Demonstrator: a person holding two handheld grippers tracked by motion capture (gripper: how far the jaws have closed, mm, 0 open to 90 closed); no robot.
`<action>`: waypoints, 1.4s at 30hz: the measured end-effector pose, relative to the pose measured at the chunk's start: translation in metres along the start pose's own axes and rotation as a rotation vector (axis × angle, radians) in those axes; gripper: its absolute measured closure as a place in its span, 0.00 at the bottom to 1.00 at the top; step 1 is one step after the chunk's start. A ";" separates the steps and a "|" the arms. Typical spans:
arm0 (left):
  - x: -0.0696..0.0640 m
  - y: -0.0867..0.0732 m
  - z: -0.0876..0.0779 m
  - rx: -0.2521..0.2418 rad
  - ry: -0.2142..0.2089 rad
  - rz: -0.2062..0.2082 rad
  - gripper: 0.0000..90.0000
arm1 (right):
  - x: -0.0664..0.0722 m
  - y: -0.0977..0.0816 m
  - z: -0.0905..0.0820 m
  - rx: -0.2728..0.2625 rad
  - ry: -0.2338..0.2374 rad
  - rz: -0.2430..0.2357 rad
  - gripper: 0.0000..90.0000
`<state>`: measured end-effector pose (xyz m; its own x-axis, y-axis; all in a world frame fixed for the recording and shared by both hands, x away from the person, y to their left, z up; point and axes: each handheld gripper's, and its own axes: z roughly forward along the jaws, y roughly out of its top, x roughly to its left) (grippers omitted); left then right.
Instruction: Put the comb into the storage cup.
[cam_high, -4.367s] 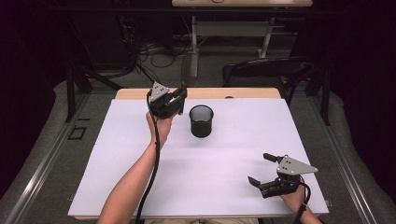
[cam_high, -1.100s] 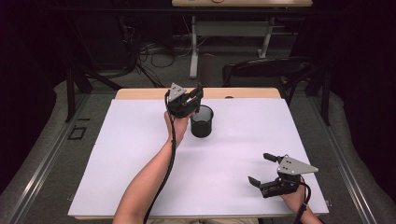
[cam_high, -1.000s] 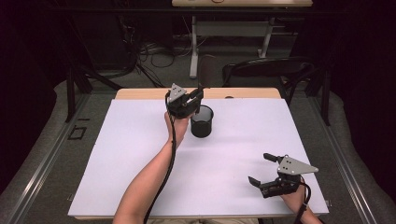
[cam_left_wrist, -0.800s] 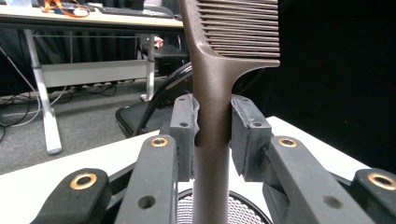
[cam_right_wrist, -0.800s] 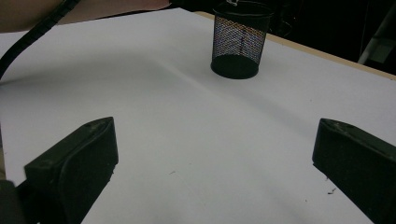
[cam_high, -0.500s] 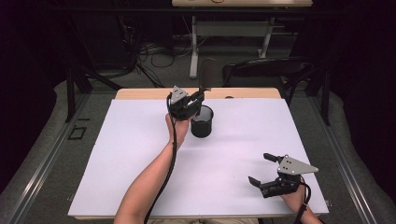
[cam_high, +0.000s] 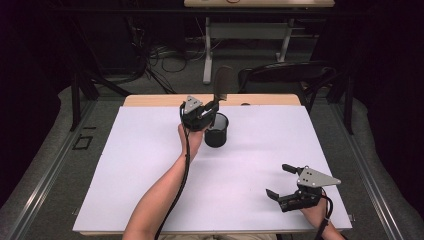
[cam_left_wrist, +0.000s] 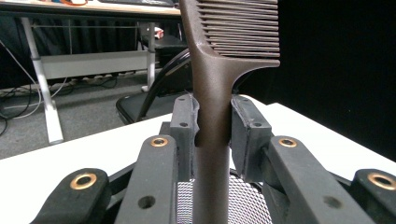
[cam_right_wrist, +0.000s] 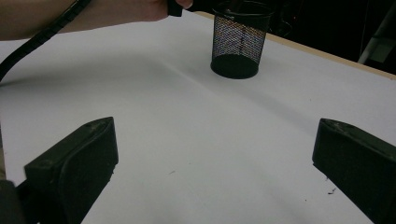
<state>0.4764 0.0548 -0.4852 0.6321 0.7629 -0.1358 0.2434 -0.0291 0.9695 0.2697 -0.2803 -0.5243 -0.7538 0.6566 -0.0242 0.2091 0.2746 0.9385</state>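
Left gripper view: we see the left gripper (cam_left_wrist: 212, 128) clamped on the comb (cam_left_wrist: 215, 93) handle, upright over the mesh cup (cam_high: 216, 131). Right gripper (cam_high: 292, 186) rests wide open, holding nothing, well apart.

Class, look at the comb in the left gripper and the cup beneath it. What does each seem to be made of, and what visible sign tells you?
Comb: probably moulded plastic, dark brown and matte; its surface looks finely grainy, and handle and teeth are one piece.
Cup: black wire mesh, likely painted metal; the white table shows through its grid wall, with a solid dark band at the base.
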 end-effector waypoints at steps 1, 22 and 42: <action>0.000 0.000 0.000 0.002 0.000 0.002 0.81 | 0.000 0.000 0.000 -0.001 0.000 0.000 0.00; -0.001 -0.007 0.003 0.028 -0.001 0.015 0.81 | 0.000 0.000 0.000 -0.002 -0.001 -0.003 0.00; -0.001 -0.013 0.004 0.042 0.003 0.025 0.81 | 0.000 0.000 0.000 -0.001 0.002 -0.002 0.00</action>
<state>0.4755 0.0515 -0.4987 0.6361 0.7636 -0.1105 0.2578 -0.0753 0.9633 0.2697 -0.2800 -0.5243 -0.7553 0.6549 -0.0260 0.2064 0.2752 0.9390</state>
